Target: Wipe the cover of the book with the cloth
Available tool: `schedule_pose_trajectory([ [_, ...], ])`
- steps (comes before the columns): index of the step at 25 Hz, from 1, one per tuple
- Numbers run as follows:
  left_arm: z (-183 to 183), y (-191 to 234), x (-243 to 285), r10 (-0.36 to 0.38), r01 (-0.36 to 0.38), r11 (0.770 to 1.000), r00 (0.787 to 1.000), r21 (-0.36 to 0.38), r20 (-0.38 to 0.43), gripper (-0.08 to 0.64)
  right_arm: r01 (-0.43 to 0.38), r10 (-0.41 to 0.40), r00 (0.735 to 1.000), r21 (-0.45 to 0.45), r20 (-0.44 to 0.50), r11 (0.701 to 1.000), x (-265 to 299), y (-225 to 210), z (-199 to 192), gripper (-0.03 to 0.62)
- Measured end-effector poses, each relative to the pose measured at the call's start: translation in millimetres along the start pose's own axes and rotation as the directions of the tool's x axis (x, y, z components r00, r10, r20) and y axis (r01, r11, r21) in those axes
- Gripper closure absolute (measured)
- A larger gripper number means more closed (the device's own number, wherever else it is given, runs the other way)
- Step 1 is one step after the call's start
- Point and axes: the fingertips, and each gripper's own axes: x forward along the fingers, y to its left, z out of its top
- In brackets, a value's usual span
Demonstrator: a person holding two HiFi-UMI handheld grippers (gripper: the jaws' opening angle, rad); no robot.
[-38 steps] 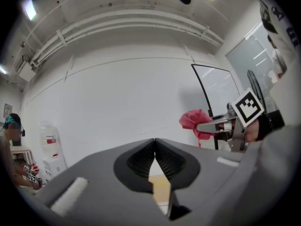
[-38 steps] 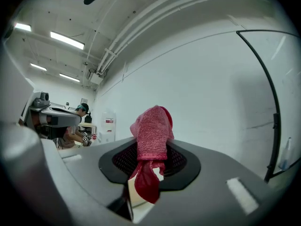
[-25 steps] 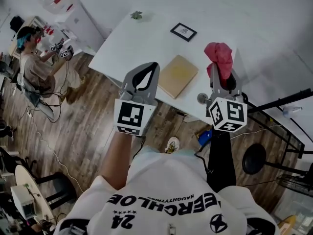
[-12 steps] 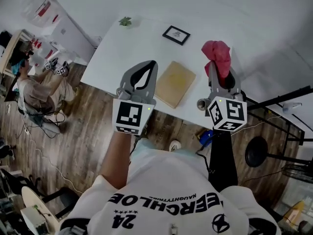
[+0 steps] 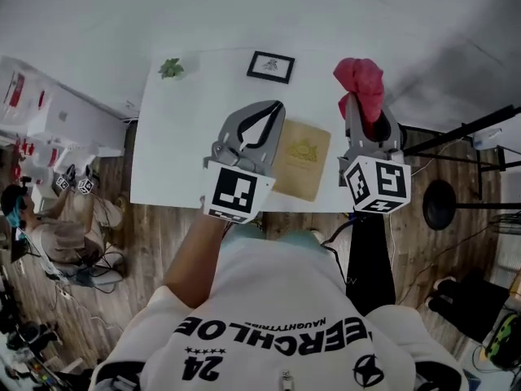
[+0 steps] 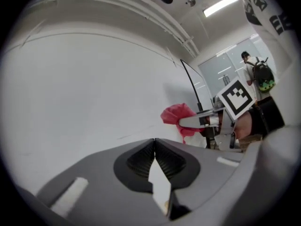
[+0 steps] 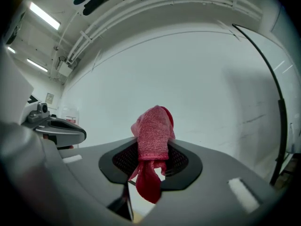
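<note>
Left gripper [image 5: 275, 109]: jaws closed tip to tip, nothing between them, pointing forward and slightly right. Left forearm [image 5: 194, 255] is bare and stretched out ahead of the torso. Right gripper [image 5: 364, 114]: jaws clamped on the red cloth [image 5: 363, 84], which bunches up past the tips, with a tail hanging back between the jaws. Right arm [image 5: 370, 255] is in a black sleeve, extended forward. Grippers are side by side, not touching.
</note>
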Motion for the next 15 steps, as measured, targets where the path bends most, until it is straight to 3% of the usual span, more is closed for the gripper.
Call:
schedule_pose_trajectory([
  [3, -10, 9, 11, -0.109, 0.110, 0.994, 0.994, -0.024, 0.020, 0.500, 0.131, -0.131, 0.991, 0.016, -0.020, 0.991, 3, 0, -6, 0.492],
  [5, -17, 16, 16, -0.148, 0.149, 0.988, 0.989, -0.029, 0.027, 0.500, 0.163, -0.162, 0.986, 0.039, -0.027, 0.986, 8, 4, -11, 0.492],
  [10, -28, 30, 23, -0.215, 0.219, 0.974, 0.974, -0.061, 0.063, 0.500, 0.162, -0.161, 0.983, 0.014, -0.091, 0.987, 19, 21, -29, 0.492],
  [15, -32, 30, 26, -0.267, 0.278, 0.953, 0.959, -0.122, 0.095, 0.502, 0.122, -0.085, 0.969, 0.149, -0.231, 0.981, 25, 39, -65, 0.492],
])
